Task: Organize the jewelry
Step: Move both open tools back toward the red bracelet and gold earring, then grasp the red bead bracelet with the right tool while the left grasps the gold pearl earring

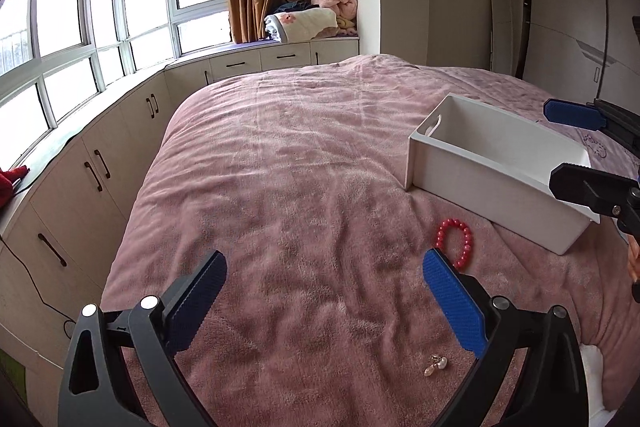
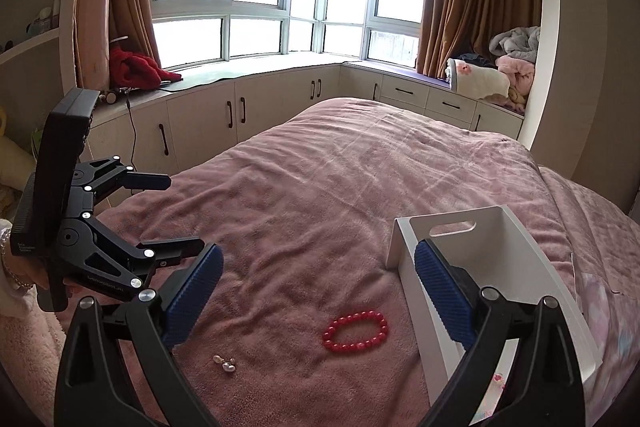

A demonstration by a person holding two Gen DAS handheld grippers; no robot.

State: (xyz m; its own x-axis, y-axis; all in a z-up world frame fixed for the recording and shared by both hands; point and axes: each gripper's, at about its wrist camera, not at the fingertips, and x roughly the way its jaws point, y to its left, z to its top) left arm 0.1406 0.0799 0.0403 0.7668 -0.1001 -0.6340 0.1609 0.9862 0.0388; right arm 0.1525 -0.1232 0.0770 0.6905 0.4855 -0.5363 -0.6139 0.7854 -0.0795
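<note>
A red bead bracelet point(image 1: 456, 242) lies on the pink bedspread, just left of a white open box point(image 1: 496, 169); it also shows in the right wrist view point(image 2: 356, 331), beside the box point(image 2: 404, 259). A pair of pearl earrings point(image 1: 436, 365) lies nearer me; the right wrist view shows them too point(image 2: 225, 363). My left gripper point(image 1: 324, 301) is open and empty above the bedspread, with the earrings below its right finger. My right gripper point(image 2: 318, 291) is open and empty, hovering above the bracelet and the box's left wall. Each gripper shows in the other's view point(image 1: 576, 143) point(image 2: 168, 215).
The pink bedspread point(image 1: 304, 163) covers a large bed. Low cream cabinets point(image 2: 276, 107) run under the bay window behind it. Folded blankets point(image 2: 500, 71) and a red cloth point(image 2: 136, 67) lie on the window seat. A wardrobe point(image 1: 580, 27) stands at the right.
</note>
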